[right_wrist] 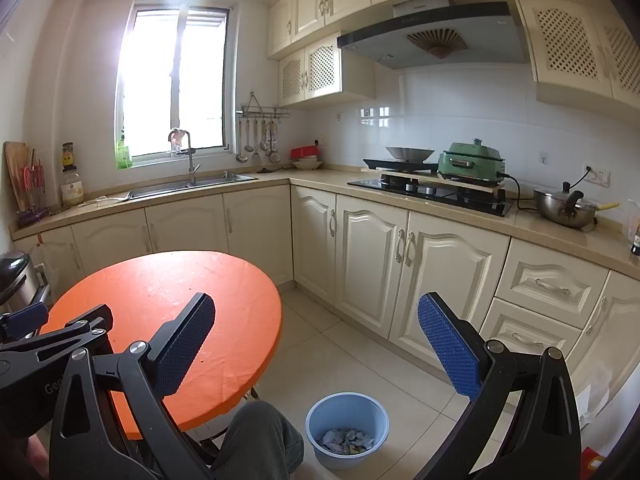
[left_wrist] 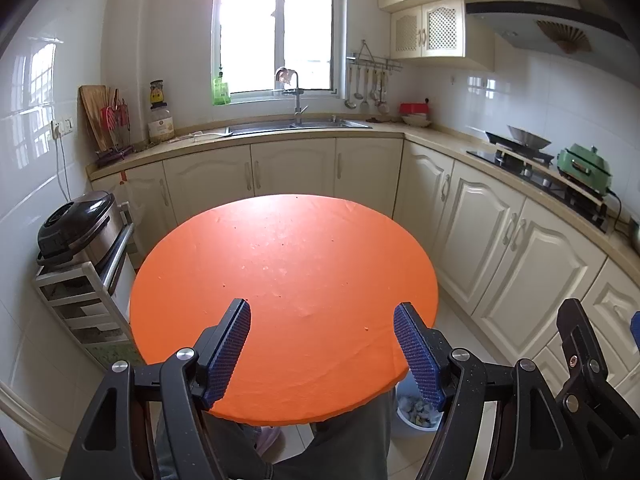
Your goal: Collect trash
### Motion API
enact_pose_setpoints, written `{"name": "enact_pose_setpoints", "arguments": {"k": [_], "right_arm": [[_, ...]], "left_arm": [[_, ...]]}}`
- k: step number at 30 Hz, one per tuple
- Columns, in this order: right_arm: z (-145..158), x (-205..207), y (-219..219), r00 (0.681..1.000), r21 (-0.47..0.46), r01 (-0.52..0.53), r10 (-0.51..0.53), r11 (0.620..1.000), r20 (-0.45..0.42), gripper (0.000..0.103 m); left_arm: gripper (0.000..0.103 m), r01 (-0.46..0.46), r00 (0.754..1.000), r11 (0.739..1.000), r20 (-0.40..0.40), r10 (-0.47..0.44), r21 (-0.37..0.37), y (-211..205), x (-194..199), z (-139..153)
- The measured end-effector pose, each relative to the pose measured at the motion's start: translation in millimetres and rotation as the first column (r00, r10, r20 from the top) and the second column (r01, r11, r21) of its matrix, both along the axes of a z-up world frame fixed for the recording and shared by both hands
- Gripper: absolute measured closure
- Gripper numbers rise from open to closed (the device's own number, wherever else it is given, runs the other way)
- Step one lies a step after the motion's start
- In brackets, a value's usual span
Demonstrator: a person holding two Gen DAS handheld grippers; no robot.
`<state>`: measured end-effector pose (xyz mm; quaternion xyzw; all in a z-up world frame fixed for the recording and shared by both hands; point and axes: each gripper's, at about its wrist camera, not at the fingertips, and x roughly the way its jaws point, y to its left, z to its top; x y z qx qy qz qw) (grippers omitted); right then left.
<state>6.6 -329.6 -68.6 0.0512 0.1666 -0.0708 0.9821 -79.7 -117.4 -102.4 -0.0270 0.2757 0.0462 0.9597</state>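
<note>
- Far left there's a rice cooker [left_wrist: 76,224] sitting on top of a metal rack [left_wrist: 86,304], parked just beside the left edge of the round orange table [left_wrist: 280,272].
- Left end of the worktop [left_wrist: 208,142]: wooden cutting board [left_wrist: 94,114] leaning on the wall, red utensils [left_wrist: 116,116] in front of it, then a jar with a yellow label [left_wrist: 160,122] a bit further along.
- Middle of the back run is the steel sink [left_wrist: 296,125] with its faucet [left_wrist: 294,92] under the window [left_wrist: 276,26]; a green bottle [left_wrist: 221,90] stands on the sill.
- Left gripper [left_wrist: 322,344] hangs over the near edge of the table, jaws spread wide, nothing between the blue pads [left_wrist: 230,352].
- Table top has only a few tiny crumbs and wrinkles in the cover, no bigger bits that I can make out.
- Ladles [right_wrist: 256,142] hang from a rail right of the window, and a red-lidded container [right_wrist: 305,153] sits over a bowl in the worktop corner.
- Right gripper [right_wrist: 316,342] is held off the table's right edge, over the tiled floor [right_wrist: 360,360], also wide open and empty.
- The trash [right_wrist: 345,442], crumpled paper-looking scraps, is already in the light blue bucket [right_wrist: 347,404] on the floor just beside the table's near right edge, next to the person's knee [right_wrist: 260,436].
- Right run of worktop: gas hob [right_wrist: 430,192] with a wok [right_wrist: 409,154], a green electric pot [right_wrist: 471,164] on a wooden board, then a steel pan [right_wrist: 566,208] near the far right end.
</note>
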Motion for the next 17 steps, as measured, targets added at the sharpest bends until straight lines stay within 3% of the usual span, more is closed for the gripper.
{"name": "enact_pose_setpoints", "arguments": {"k": [17], "right_arm": [[3.0, -7.6, 1.6, 1.0, -0.002, 0.006, -0.006, 1.0, 0.011, 0.0]], "left_arm": [[0.033, -0.01, 1.0, 1.0, 0.016, 0.01, 0.009, -3.8, -9.2, -7.8]]}}
